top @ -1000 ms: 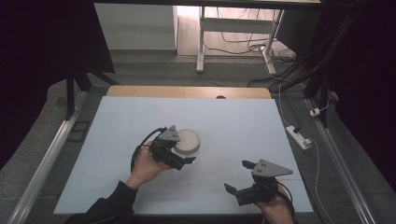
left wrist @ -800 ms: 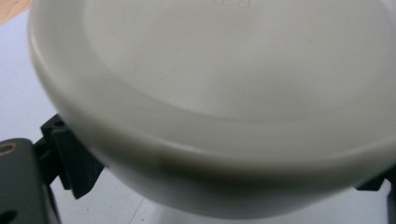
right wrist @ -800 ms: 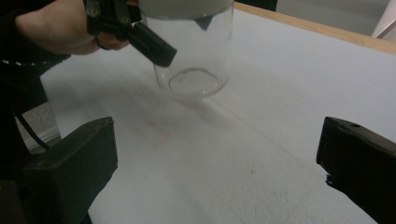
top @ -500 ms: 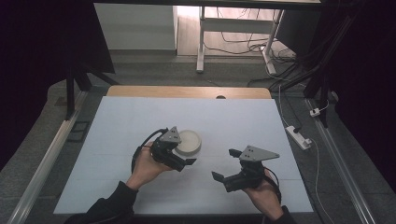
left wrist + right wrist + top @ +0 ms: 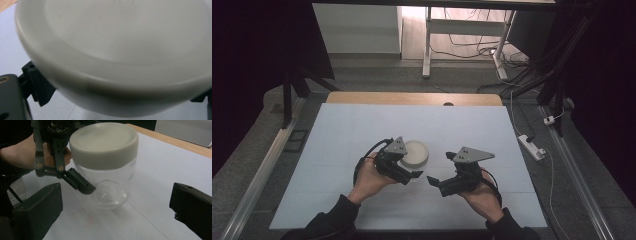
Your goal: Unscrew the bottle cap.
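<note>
A clear jar (image 5: 105, 186) with a wide cream lid (image 5: 103, 143) stood upright on the white worktop (image 5: 337, 130), about mid-width and a bit nearer the person's edge than the far wooden edge. The left tongs (image 5: 408, 176) sat against the near-left side of the jar, one black jaw touching the glass low under the lid, as the right gripper view showed; the other jaw was hidden behind the jar, so I couldn't tell whether they actually clamped it or only bracketed it. Likely they were there to steady the jar so it wouldn't spin or slide. In the left gripper view the lid (image 5: 120, 50) loomed very close, blurred, with jaw tips poking out on both sides beneath it, which fit a straddling hold on the body. The right tongs (image 5: 435, 181) were spread wide and empty, jaws well apart on either side of the jar in their own view, not touching it, pointed at it from the person's right. Judged as lining up for the lid, probably to twist it off while the left braced the glass. Lid looked fully seated and level, so opening was not yet begun. Jar looked empty, though the glass was hard to read. Smooth glass might slip under a light hold. Both hands rested low near the near edge, cables trailing back.
</note>
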Demonstrator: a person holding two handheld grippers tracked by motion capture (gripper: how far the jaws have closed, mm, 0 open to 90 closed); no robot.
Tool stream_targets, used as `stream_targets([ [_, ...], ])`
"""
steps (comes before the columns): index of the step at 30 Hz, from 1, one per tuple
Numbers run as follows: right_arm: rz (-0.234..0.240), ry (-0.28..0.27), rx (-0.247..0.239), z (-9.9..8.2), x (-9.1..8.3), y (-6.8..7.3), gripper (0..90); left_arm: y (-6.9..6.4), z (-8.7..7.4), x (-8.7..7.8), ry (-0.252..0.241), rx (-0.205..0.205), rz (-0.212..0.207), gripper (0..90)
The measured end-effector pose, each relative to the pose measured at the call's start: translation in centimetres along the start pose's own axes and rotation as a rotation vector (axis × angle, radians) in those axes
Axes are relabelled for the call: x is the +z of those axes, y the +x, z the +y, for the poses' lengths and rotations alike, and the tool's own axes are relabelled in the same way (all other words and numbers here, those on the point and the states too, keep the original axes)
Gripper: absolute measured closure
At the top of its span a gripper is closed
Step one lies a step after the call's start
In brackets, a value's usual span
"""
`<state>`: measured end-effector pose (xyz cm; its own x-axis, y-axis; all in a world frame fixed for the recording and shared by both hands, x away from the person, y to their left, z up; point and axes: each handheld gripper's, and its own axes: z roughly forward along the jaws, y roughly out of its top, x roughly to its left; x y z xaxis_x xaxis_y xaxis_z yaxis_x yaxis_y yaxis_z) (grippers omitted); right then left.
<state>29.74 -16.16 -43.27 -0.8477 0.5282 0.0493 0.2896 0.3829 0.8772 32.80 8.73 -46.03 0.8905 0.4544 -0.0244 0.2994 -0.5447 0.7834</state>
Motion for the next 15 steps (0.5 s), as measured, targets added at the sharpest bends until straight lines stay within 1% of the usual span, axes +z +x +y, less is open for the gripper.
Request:
stream_targets([
  [1, 0.000, 0.000, 0.000, 0.0, 0.0, 0.0, 0.0, 0.0, 0.0, 0.0, -0.001, -0.001, -0.001, 7.6],
  [4, 0.007, -0.006, -0.004, 0.8, 0.7, -0.1, 0.0, -0.1, 0.0, 0.1, -0.003, -0.002, -0.003, 7.6],
  [5, 0.007, -0.006, -0.004, 0.8, 0.7, -0.1, 0.0, -0.1, 0.0, 0.1, -0.003, -0.002, -0.003, 7.6],
  [7, 0.016, -0.006, -0.008, 1.6, 1.4, 0.0, 0.0, -0.1, 0.1, 0.1, -0.002, 0.001, -0.003, 7.6],
  [8, 0.016, -0.006, -0.008, 1.6, 1.4, 0.0, 0.0, -0.1, 0.1, 0.1, -0.003, 0.000, -0.003, 7.6],
  [9, 0.018, -0.006, -0.014, 2.0, 1.9, 0.1, 0.0, -0.2, 0.1, 0.0, -0.003, 0.002, -0.003, 7.6],
  [11, 0.019, -0.007, -0.016, 2.1, 2.1, 0.2, 0.0, -0.2, 0.1, 0.0, -0.003, 0.003, -0.002, 7.6],
  [12, 0.026, -0.007, -0.022, 2.4, 2.6, 0.3, 0.0, -0.2, 0.1, 0.1, -0.002, 0.004, -0.003, 7.6],
  [13, 0.026, -0.007, -0.022, 2.4, 2.6, 0.3, 0.0, -0.2, 0.1, 0.1, -0.002, 0.004, -0.003, 7.6],
  [15, 0.025, -0.009, -0.036, 2.7, 3.3, 0.6, 0.0, -0.2, 0.1, 0.1, -0.001, 0.005, -0.005, 7.6],
])
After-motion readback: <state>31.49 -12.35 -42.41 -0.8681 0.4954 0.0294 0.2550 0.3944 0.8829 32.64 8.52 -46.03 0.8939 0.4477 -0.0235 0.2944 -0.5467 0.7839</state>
